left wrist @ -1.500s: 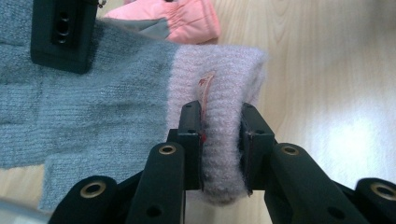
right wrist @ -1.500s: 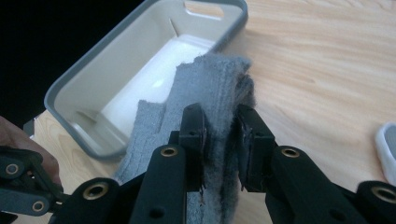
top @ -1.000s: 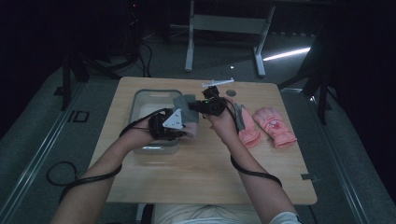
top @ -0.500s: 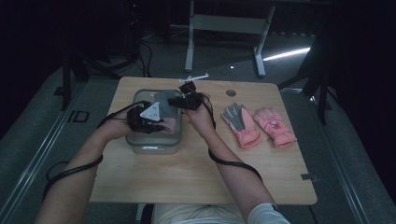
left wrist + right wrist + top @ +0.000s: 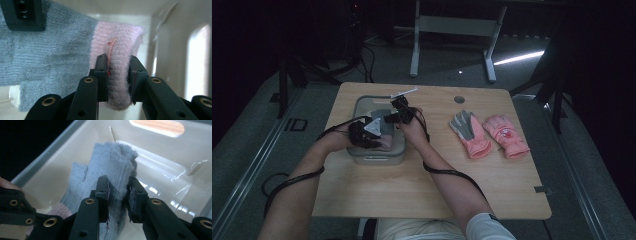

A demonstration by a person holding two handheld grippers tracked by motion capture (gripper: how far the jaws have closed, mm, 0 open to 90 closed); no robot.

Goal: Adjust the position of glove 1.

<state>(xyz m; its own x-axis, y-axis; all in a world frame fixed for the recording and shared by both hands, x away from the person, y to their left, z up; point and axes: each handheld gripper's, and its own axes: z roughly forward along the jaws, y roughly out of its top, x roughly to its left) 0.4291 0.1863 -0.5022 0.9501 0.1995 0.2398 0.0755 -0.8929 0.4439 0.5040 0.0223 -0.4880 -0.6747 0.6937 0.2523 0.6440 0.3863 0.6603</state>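
The jaws of the left gripper (image 5: 117, 82) are closed on the pink cuff of the knitted glove (image 5: 50, 57), and the jaws of the right gripper (image 5: 117, 202) pinch the grey finger end of the same glove. So the glove hangs stretched between the two grippers, its long axis running from one to the other, just above the floor of the pale bin (image 5: 362, 156). The next move is probably to lower and release it there, both hands being equally near.
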